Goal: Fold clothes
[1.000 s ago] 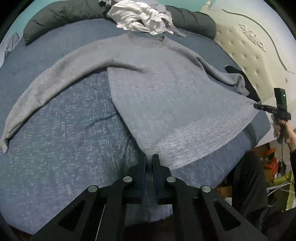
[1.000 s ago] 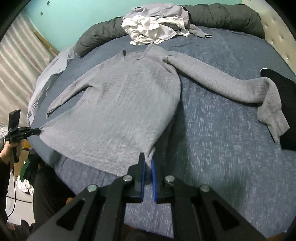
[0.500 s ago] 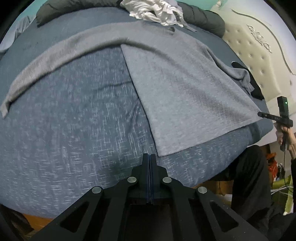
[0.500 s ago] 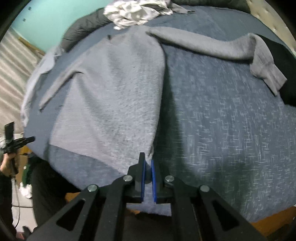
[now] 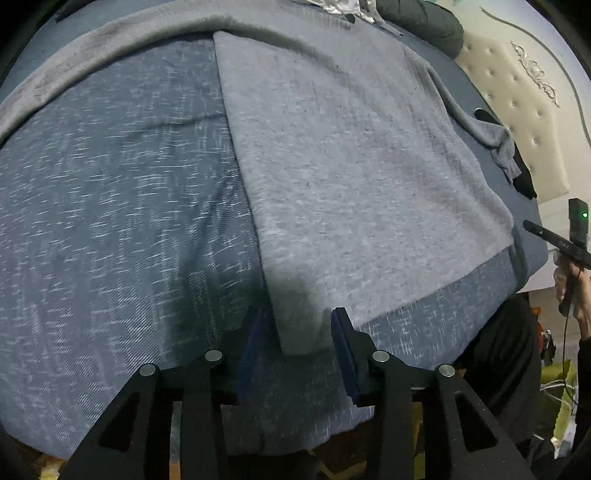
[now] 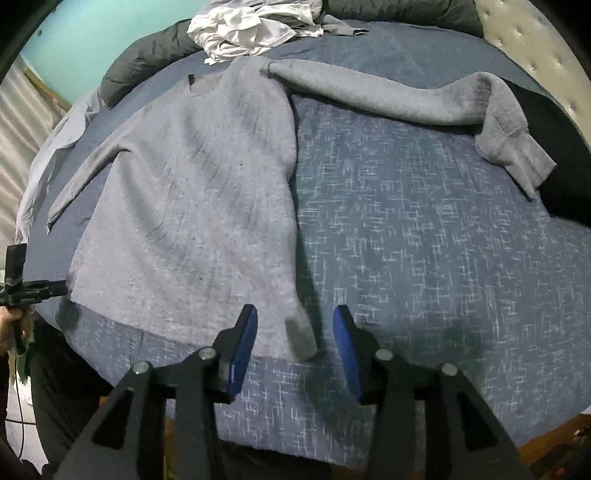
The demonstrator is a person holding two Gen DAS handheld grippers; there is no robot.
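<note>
A grey long-sleeved sweater [image 5: 351,177] [image 6: 192,206] lies flat on the blue bed, hem toward me, both sleeves spread out. My left gripper [image 5: 295,332] is open, its jaws standing either side of the sweater's bottom left hem corner [image 5: 299,332]. My right gripper [image 6: 295,332] is open too, with the bottom right hem corner [image 6: 301,338] lying between its blue pads. Neither holds the cloth. The right sleeve [image 6: 424,99] bends down at its cuff near the bed's right side. Each gripper shows small at the edge of the other's view.
The blue flecked bedspread [image 6: 424,258] covers the bed. A heap of white and grey clothes [image 6: 251,33] and a dark bolster [image 6: 147,66] lie at the far side. A black garment [image 6: 554,166] lies by the padded headboard [image 5: 517,99]. The bed's edge is right below the grippers.
Both grippers have opened and let go of the hem corners, which now lie on the bed. Both have dropped lower and closer to the bedspread.
</note>
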